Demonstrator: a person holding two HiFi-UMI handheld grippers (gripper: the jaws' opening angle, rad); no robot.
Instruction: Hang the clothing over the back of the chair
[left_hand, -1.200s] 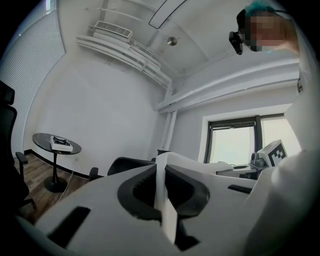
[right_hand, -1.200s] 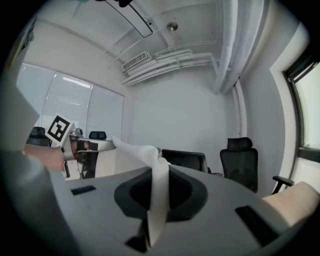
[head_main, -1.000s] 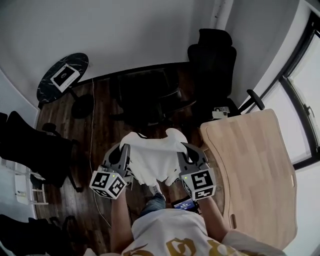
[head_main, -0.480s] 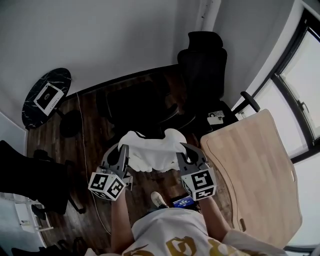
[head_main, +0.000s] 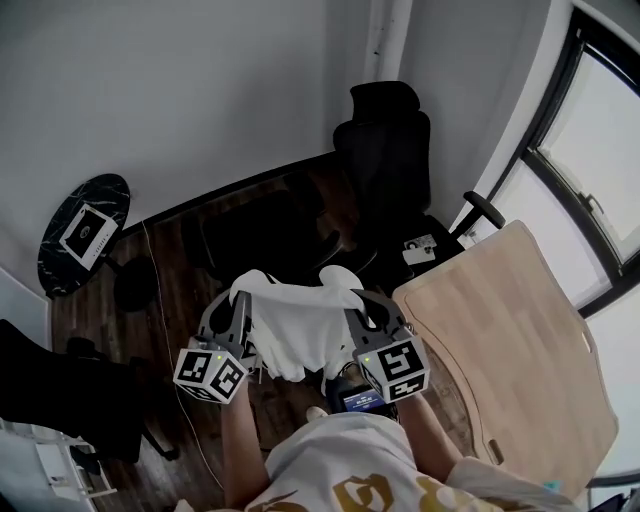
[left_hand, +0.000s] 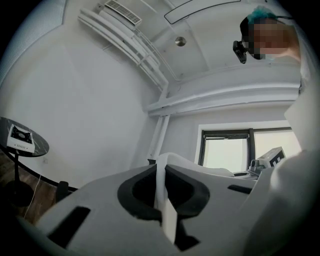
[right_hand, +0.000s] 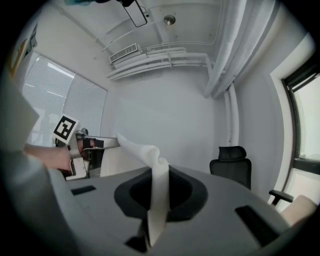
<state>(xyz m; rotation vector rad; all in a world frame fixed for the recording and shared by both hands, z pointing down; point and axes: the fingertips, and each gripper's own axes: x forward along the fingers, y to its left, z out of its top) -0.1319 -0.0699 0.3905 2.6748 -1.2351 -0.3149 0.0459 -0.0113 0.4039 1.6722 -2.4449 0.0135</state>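
White clothing (head_main: 300, 328) held spread between two gripping grippers, in front of a black chair (head_main: 265, 235).
The left gripper (head_main: 243, 302) is clamped on one edge of the soft, limp cloth and the right gripper (head_main: 357, 308) on the opposite edge, so it sags in folds between them. The black chair stands just beyond both grippers. A tall-backed office chair (head_main: 385, 150) stands further ahead of the right gripper. A pale wooden tabletop (head_main: 510, 340) with rounded corners lies to that gripper's right, and a round dark side table (head_main: 85, 230) sits well off to the left gripper's left.
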